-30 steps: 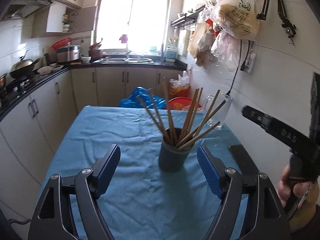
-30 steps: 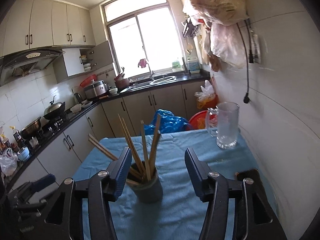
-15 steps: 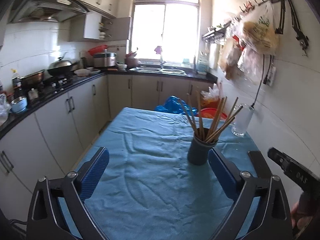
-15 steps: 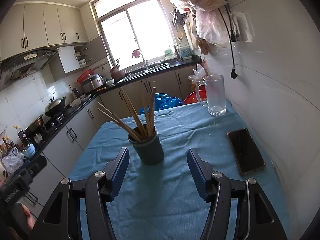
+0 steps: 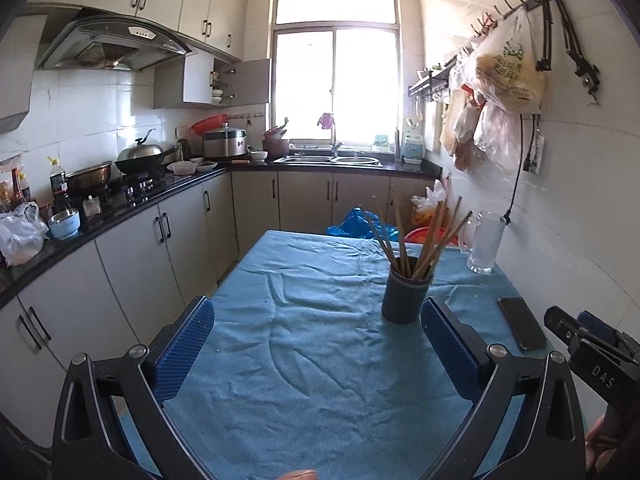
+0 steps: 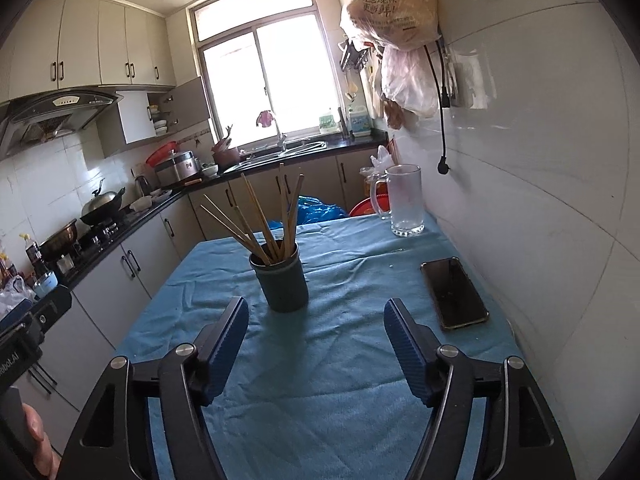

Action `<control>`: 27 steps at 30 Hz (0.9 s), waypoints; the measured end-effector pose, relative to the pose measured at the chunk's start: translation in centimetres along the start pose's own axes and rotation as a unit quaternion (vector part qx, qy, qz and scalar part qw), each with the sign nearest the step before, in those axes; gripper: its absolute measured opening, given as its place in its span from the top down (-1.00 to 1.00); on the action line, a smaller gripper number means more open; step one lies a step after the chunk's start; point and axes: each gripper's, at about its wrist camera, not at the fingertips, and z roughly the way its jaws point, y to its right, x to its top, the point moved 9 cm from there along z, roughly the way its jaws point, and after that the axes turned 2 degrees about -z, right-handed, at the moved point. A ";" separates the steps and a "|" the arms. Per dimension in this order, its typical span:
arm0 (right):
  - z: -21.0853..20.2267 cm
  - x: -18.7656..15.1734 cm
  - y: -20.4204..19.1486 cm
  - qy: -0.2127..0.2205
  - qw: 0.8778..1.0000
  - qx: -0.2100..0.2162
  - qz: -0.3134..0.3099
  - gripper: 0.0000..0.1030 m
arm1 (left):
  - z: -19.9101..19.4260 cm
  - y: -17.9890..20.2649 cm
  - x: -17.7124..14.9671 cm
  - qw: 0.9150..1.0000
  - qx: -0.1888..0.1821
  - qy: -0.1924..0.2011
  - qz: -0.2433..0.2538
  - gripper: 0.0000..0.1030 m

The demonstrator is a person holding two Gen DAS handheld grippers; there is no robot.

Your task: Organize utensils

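A dark grey holder cup point(image 5: 405, 295) stands upright on the blue tablecloth point(image 5: 304, 344), with several wooden chopsticks point(image 5: 416, 236) fanned out in it. It also shows in the right wrist view point(image 6: 282, 282), chopsticks point(image 6: 256, 216) leaning left. My left gripper point(image 5: 318, 344) is open and empty, held back from the cup, which sits just beyond its right finger. My right gripper point(image 6: 316, 340) is open and empty, a short way in front of the cup. The right gripper's body point(image 5: 592, 356) shows at the right edge of the left wrist view.
A black phone point(image 6: 454, 292) lies on the cloth at the right, near the tiled wall. A glass mug point(image 6: 404, 200) stands at the table's far right corner. Kitchen cabinets and counter point(image 5: 120, 208) run along the left. Bags point(image 6: 394, 16) hang on the wall above.
Both grippers have pulled back and away from the holder cup, which now looks smaller and farther off. Both stay open and empty.
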 end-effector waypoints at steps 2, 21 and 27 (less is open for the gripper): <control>-0.1 -0.2 0.1 0.000 1.000 0.001 0.003 -0.47 | -0.1 0.5 -0.5 1.000 -0.003 -0.004 0.006 -1.00; 1.0 -2.5 1.5 -0.004 1.000 -0.026 0.017 -0.49 | 3.5 3.2 -5.3 0.996 -0.029 -0.069 0.039 -1.00; 2.0 -3.1 1.6 -0.010 0.999 -0.032 0.018 -0.49 | 4.7 3.2 -6.4 0.995 -0.030 -0.088 0.045 -1.00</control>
